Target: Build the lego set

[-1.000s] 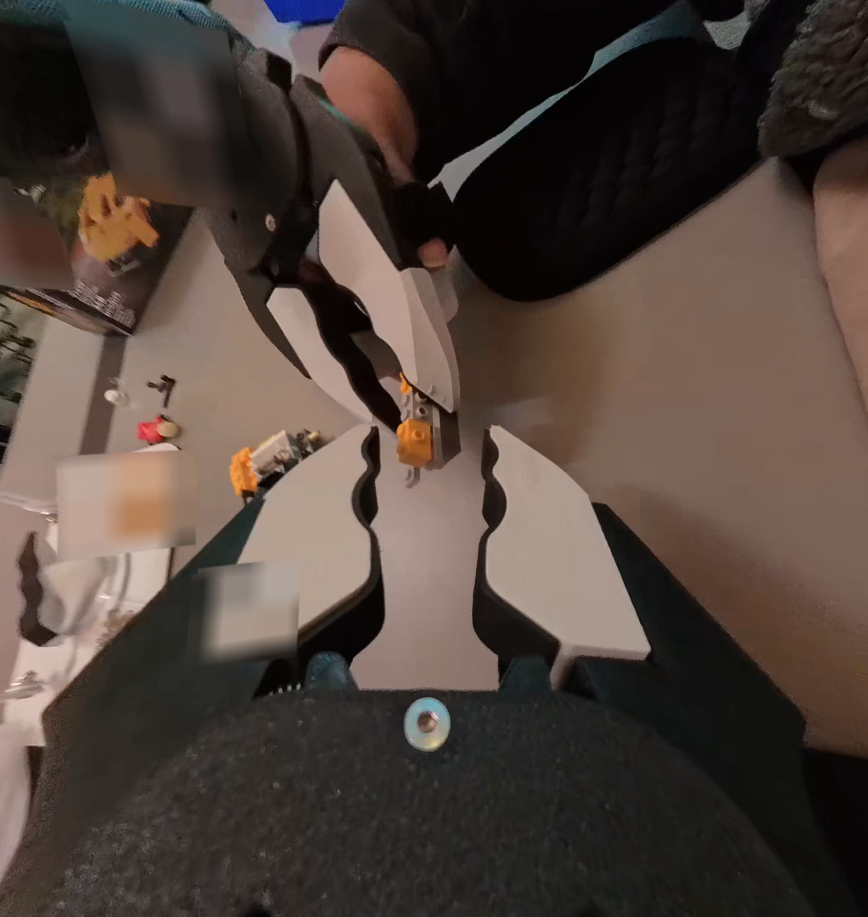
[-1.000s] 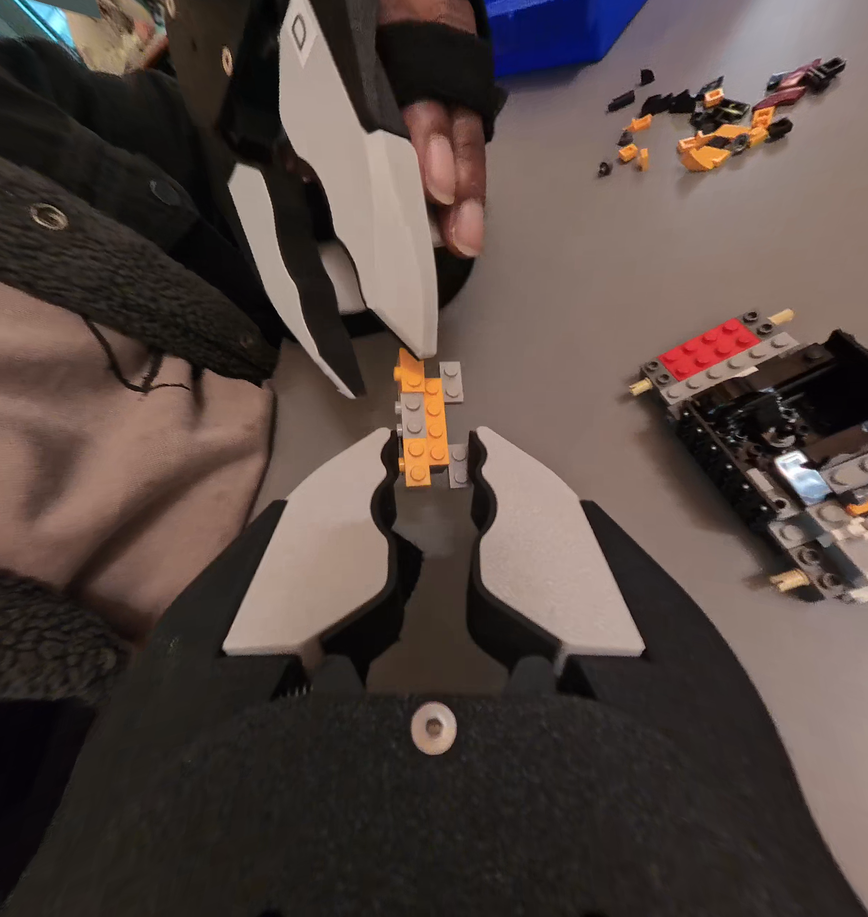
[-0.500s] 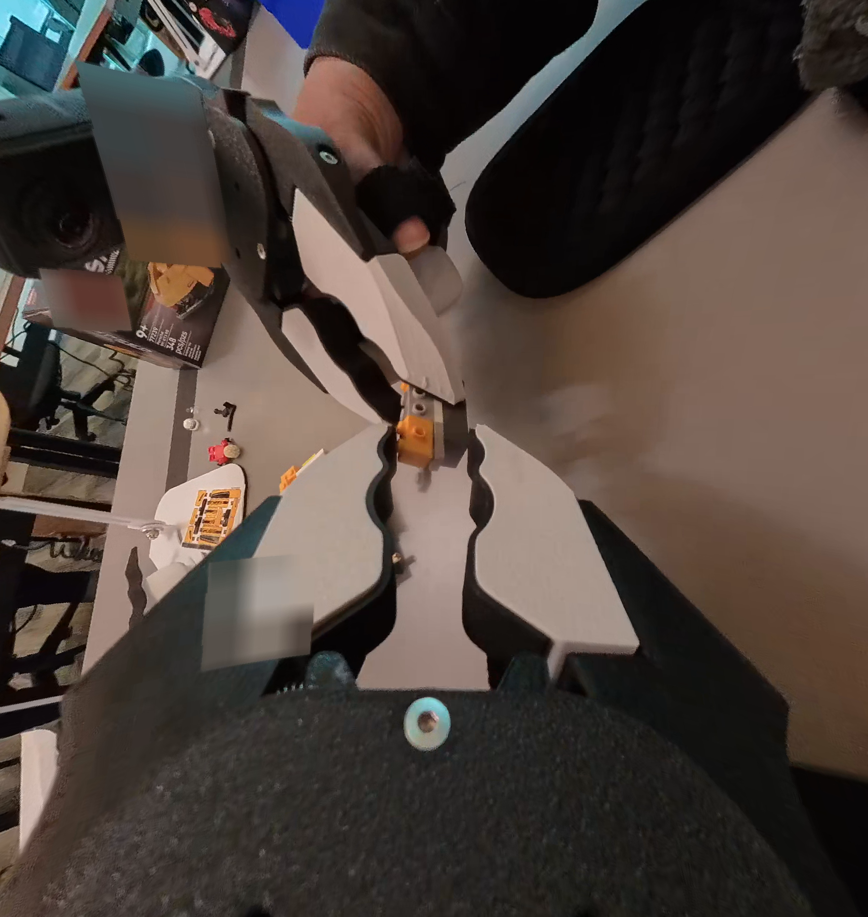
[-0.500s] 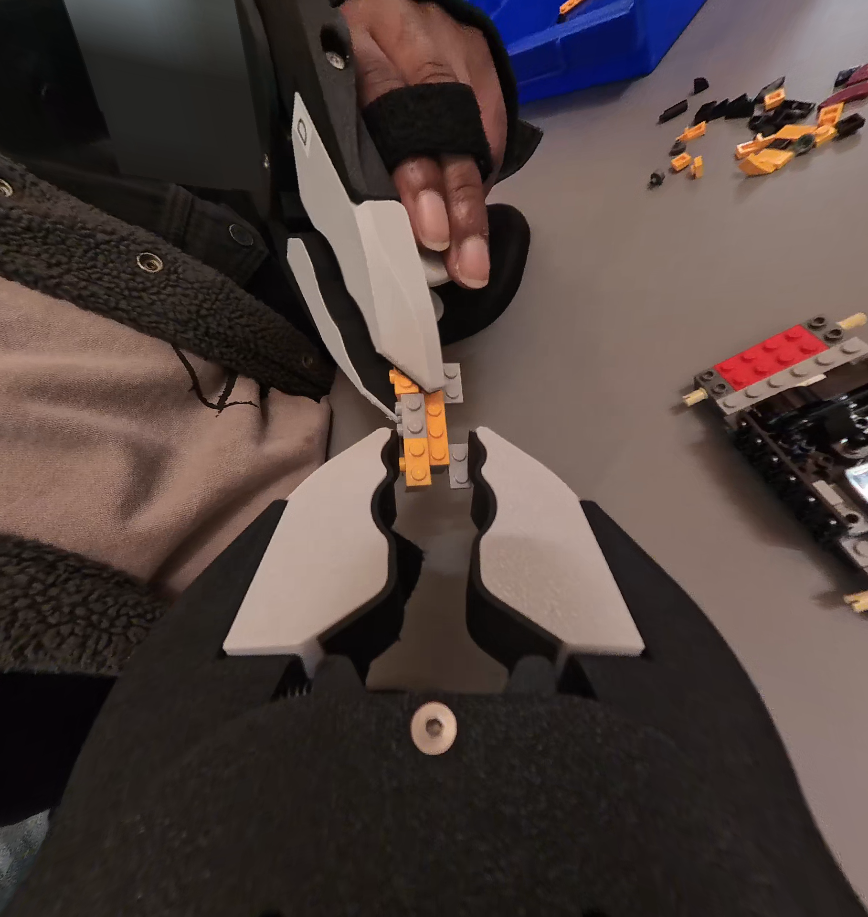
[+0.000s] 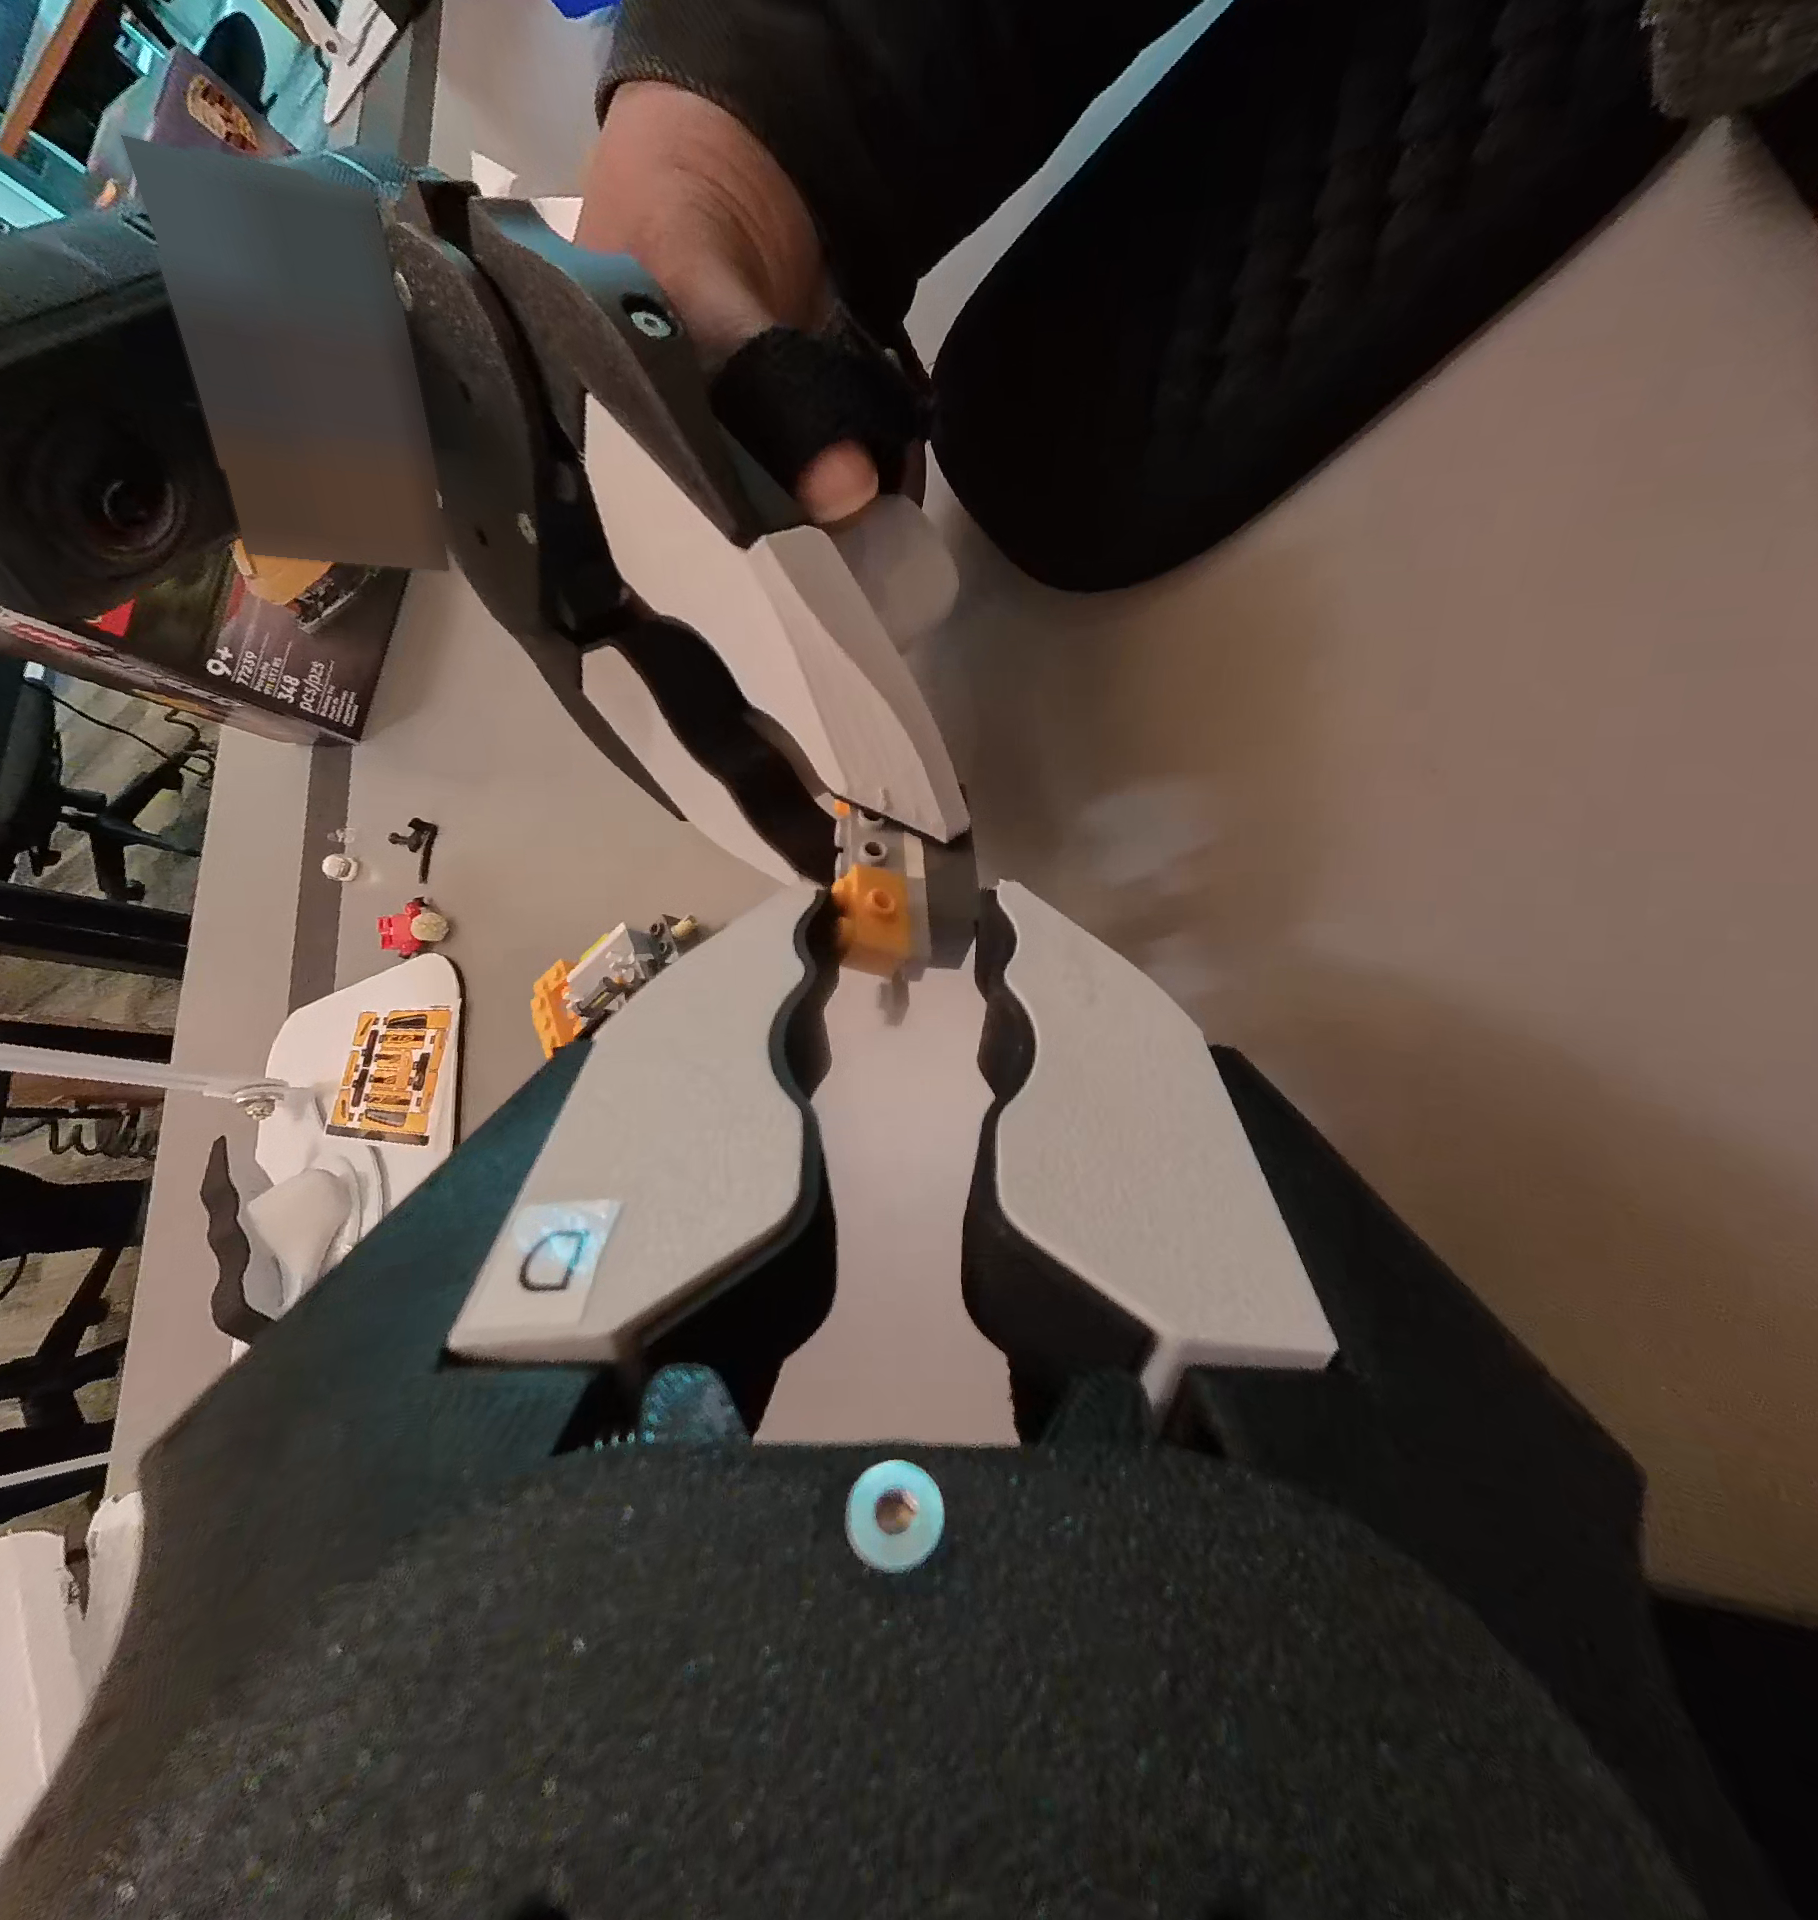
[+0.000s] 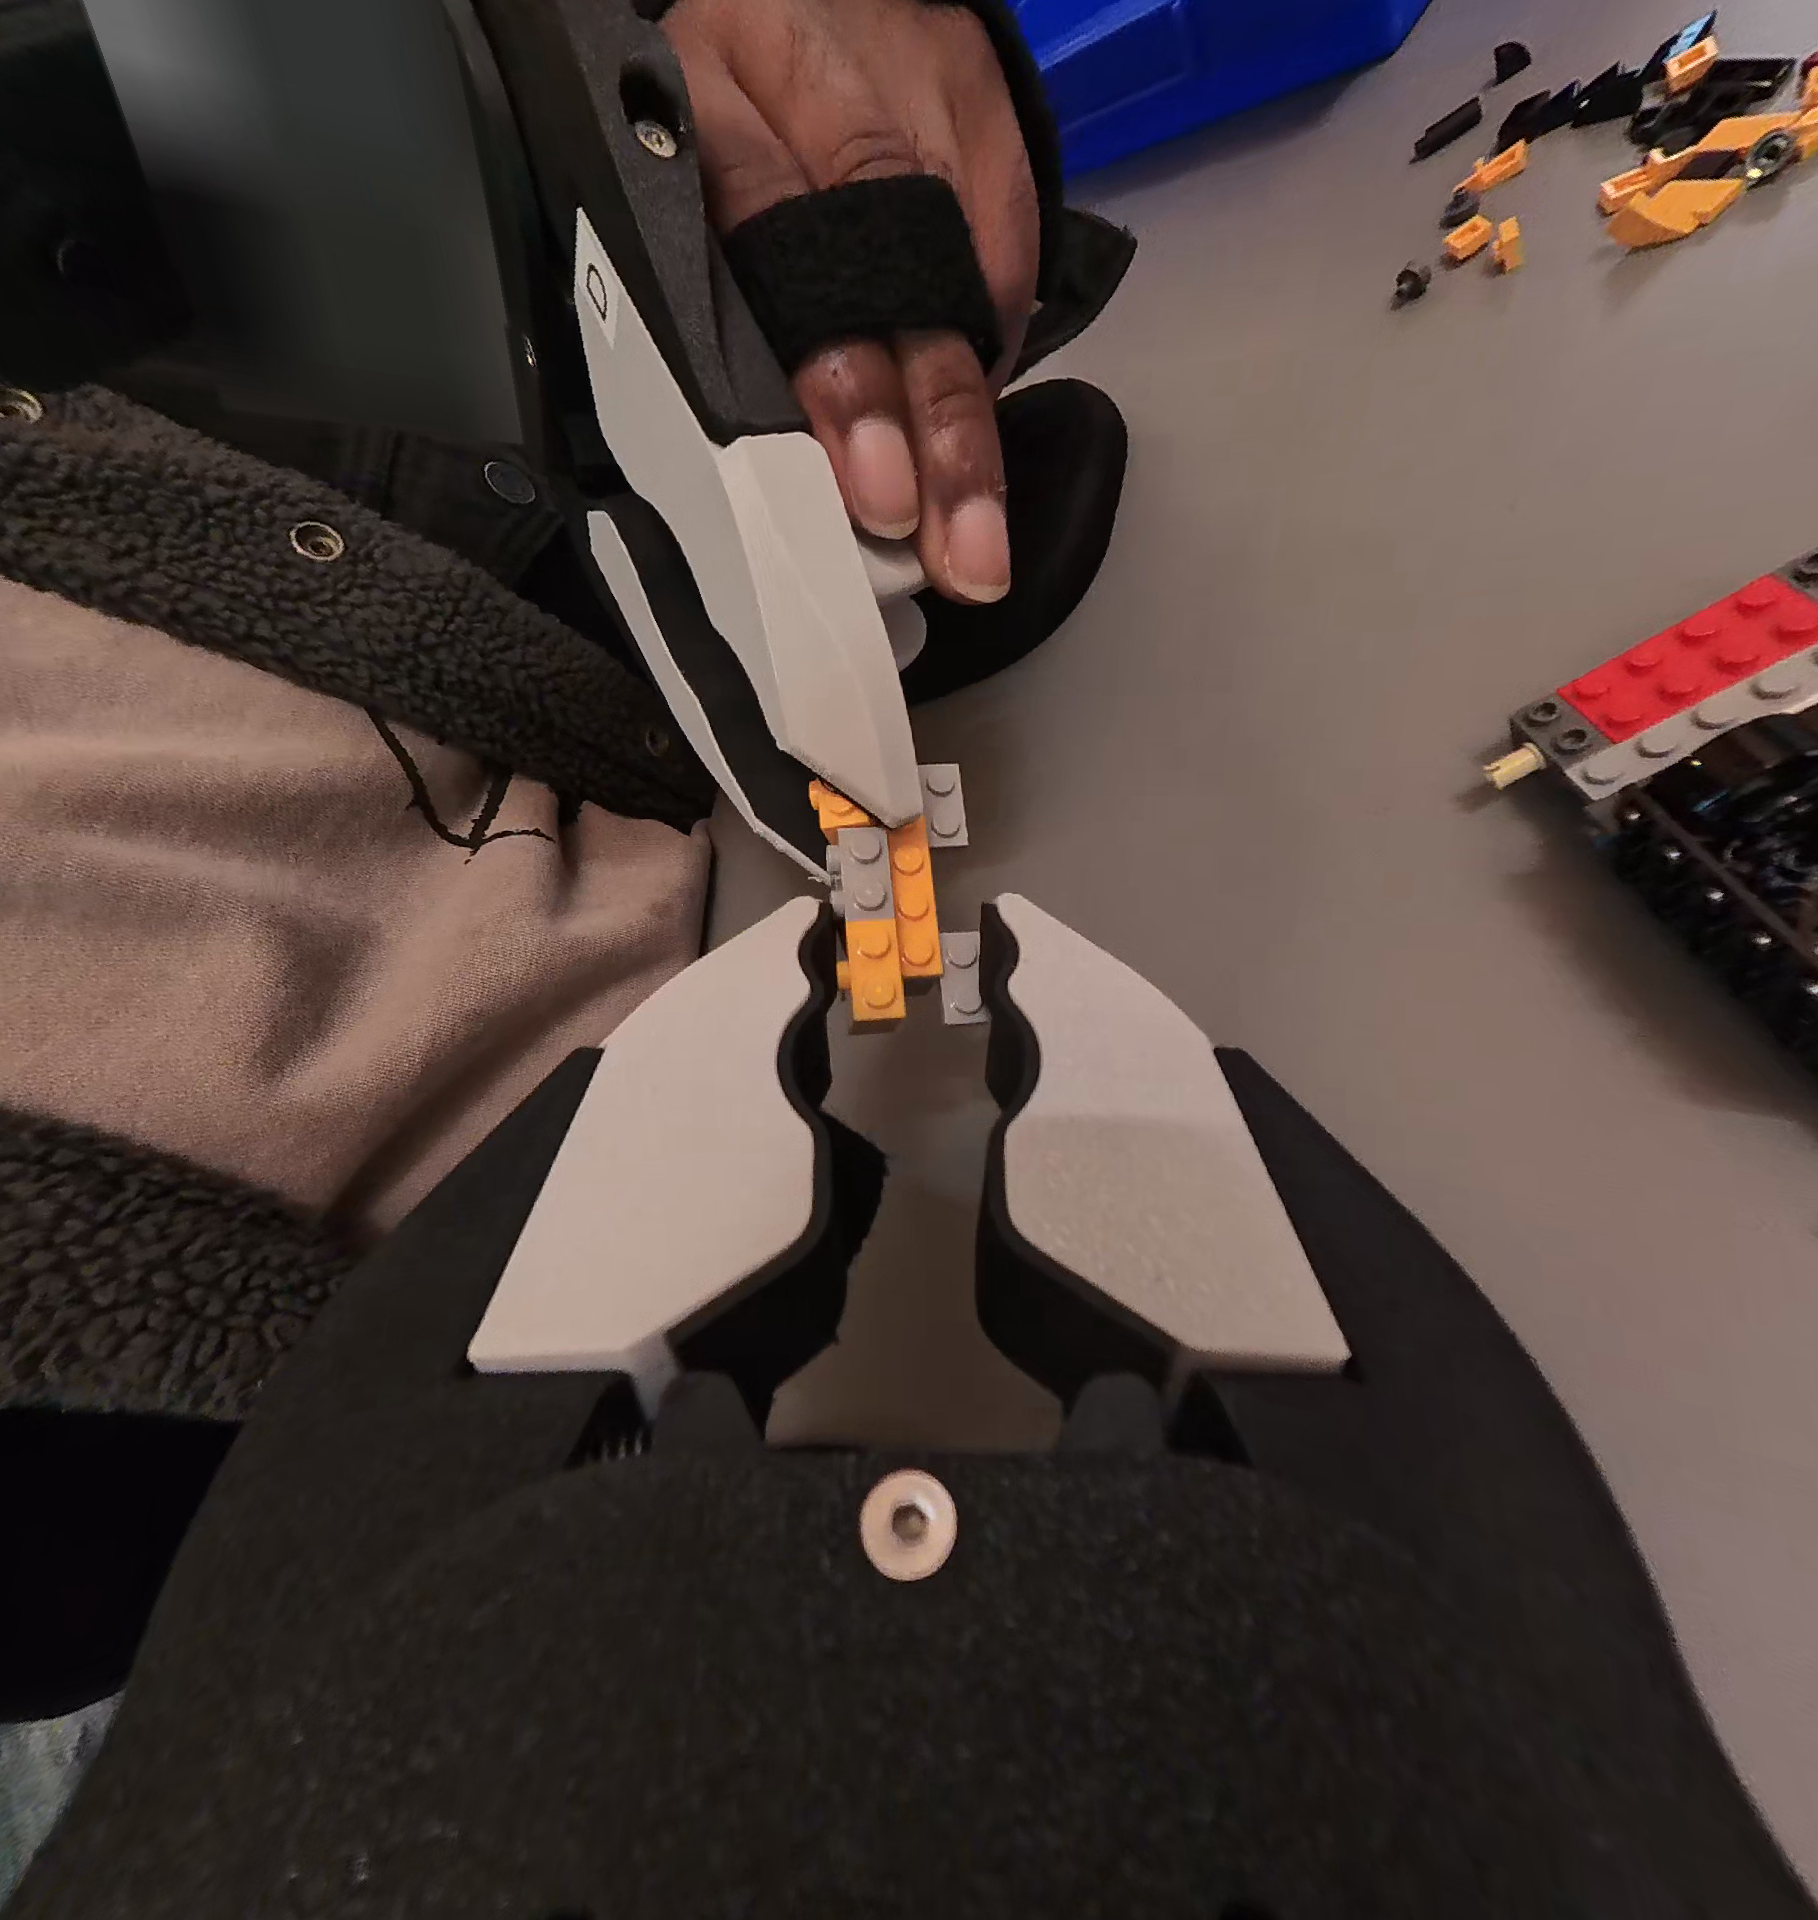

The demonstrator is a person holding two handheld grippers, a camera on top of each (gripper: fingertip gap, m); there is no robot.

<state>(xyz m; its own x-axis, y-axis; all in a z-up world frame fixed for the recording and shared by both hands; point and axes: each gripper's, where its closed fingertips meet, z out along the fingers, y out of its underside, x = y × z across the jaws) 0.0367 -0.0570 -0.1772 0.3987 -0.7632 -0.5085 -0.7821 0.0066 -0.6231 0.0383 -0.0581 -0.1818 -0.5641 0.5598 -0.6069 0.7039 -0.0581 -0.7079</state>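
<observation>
A small orange and grey lego assembly (image 6: pixel 889 914) is held above the grey table (image 6: pixel 1352 987), between both grippers. My right gripper (image 6: pixel 905 914) is shut on its near end, one finger on the orange side and one on a grey plate. My left gripper (image 6: pixel 853 821) comes in from above and pinches its far end. In the left wrist view the assembly (image 5: pixel 874 909) shows edge-on between the tips of my left gripper (image 5: pixel 900 899). My right gripper (image 5: pixel 884 821) grips the other end there. A person's hand (image 6: pixel 884 208) holds each tool.
A partly built black chassis with a red plate (image 6: pixel 1715 665) lies at the right. Loose orange and black pieces (image 6: pixel 1663 156) and a blue bin (image 6: pixel 1196 62) are farther back. The set's box (image 5: pixel 292 665), a sticker sheet (image 5: pixel 391 1070) and a small sub-assembly (image 5: pixel 604 966) lie at the left.
My left gripper has closed in from a wider opening onto the assembly. The right gripper has kept its grip. Both views have shifted a little.
</observation>
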